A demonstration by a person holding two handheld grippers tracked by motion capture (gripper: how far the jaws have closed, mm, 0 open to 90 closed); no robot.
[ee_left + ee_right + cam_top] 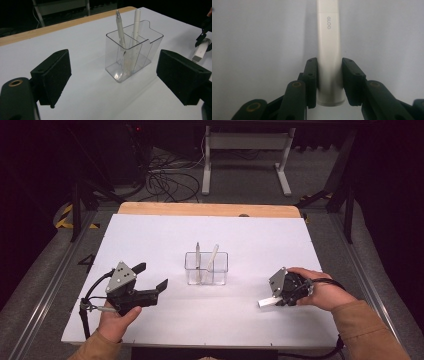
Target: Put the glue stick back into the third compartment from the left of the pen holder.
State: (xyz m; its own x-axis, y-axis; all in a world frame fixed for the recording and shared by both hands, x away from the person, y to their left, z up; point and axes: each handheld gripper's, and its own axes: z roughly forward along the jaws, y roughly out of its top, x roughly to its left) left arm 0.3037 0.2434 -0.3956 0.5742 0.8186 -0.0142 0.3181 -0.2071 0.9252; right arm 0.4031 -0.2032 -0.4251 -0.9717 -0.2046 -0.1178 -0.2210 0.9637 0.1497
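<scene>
A white glue stick [329, 37] marked GLOO lies flat on the white table top [165, 240] at the right. My right gripper [329, 63] is shut on its lower body, one black pad against each side. From above, the right gripper [274, 298] points left and down, and the stick's end [265, 303] pokes out beyond it. A clear plastic holder [206, 275] stands mid-table with two white pens [198, 254] upright in it. My left gripper [151, 275] is open near the front left, aimed at the holder [132, 50], nothing between its pads [53, 75].
A bare wooden strip [205, 209] runs along the table's far edge. Beyond it are a white desk frame [247, 155] and loose cables [167, 182] on the floor. Metal rails flank the table on both sides.
</scene>
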